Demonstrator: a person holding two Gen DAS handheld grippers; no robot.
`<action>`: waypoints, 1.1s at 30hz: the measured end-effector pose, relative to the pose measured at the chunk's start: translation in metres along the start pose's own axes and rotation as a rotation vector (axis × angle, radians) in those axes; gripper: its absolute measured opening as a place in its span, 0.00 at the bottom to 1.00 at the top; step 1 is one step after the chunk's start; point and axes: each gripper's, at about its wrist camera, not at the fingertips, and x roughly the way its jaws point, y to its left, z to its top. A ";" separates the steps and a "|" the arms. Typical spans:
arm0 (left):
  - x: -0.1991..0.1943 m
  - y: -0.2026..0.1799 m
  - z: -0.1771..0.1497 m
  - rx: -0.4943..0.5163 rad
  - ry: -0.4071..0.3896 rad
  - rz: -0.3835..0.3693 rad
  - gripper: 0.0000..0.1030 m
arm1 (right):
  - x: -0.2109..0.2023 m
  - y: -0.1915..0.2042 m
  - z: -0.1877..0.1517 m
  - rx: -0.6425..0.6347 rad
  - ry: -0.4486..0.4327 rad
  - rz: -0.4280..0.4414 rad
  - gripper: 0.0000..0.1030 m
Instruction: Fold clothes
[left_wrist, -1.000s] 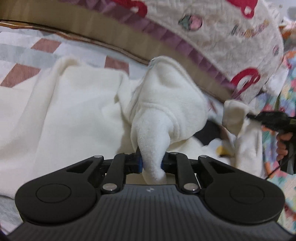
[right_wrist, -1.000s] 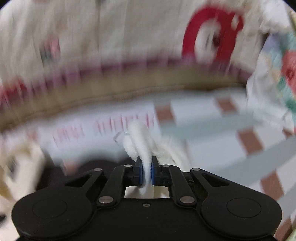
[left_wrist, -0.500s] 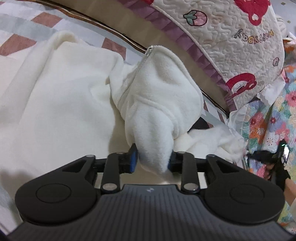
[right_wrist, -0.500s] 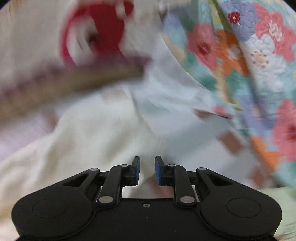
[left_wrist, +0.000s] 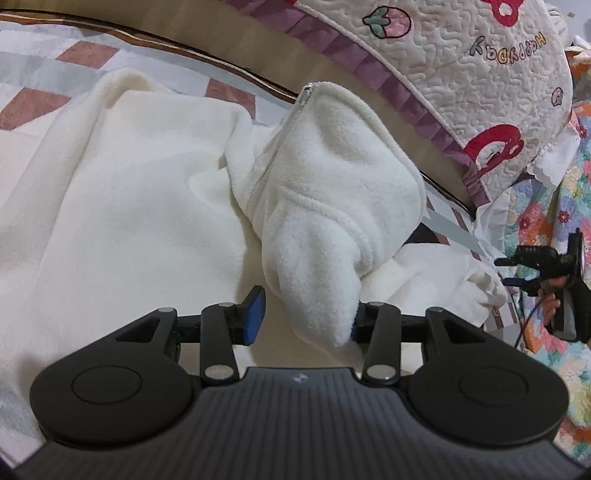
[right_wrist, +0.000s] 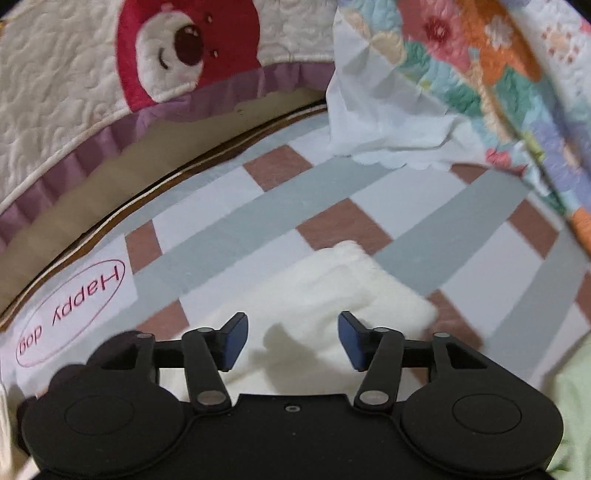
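A cream fleece garment (left_wrist: 122, 206) lies spread over the checked sheet (left_wrist: 33, 74). Its bunched zipped part (left_wrist: 332, 192) stands in the middle, with the tip hanging between the jaws of my left gripper (left_wrist: 306, 317). Those jaws are opening: the tip leans on the right pad (left_wrist: 354, 325) and the left pad (left_wrist: 255, 314) stands clear of it. My right gripper (right_wrist: 291, 332) hovers over a flat fleece end (right_wrist: 332, 291) on the sheet, its jaws opening wide with nothing pinched. The right gripper (left_wrist: 509, 272) also shows at the right edge of the left wrist view, in a hand.
A quilted bumper (right_wrist: 74, 74) with red bear and strawberry patches runs along the tan bed edge (right_wrist: 122, 166) behind the garment. A floral quilt (right_wrist: 498, 74) hangs at the right. A white "Happy dog" label (right_wrist: 70, 314) lies on the sheet (right_wrist: 369, 184). Green cloth (right_wrist: 576, 406) sits bottom right.
Both grippers went from shut on fleece to open. The left let go of the tip. The right dropped its piece and swung right and down over the sheet.
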 end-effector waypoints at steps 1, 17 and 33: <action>0.002 0.000 0.000 -0.002 -0.004 0.005 0.46 | 0.012 0.002 0.004 0.012 0.035 0.041 0.62; 0.004 -0.068 0.029 0.303 -0.089 0.144 0.16 | 0.014 0.072 -0.016 -0.276 -0.275 -0.070 0.04; 0.019 -0.087 0.086 0.283 -0.254 0.170 0.69 | -0.006 -0.013 0.062 -0.382 -0.435 -0.477 0.16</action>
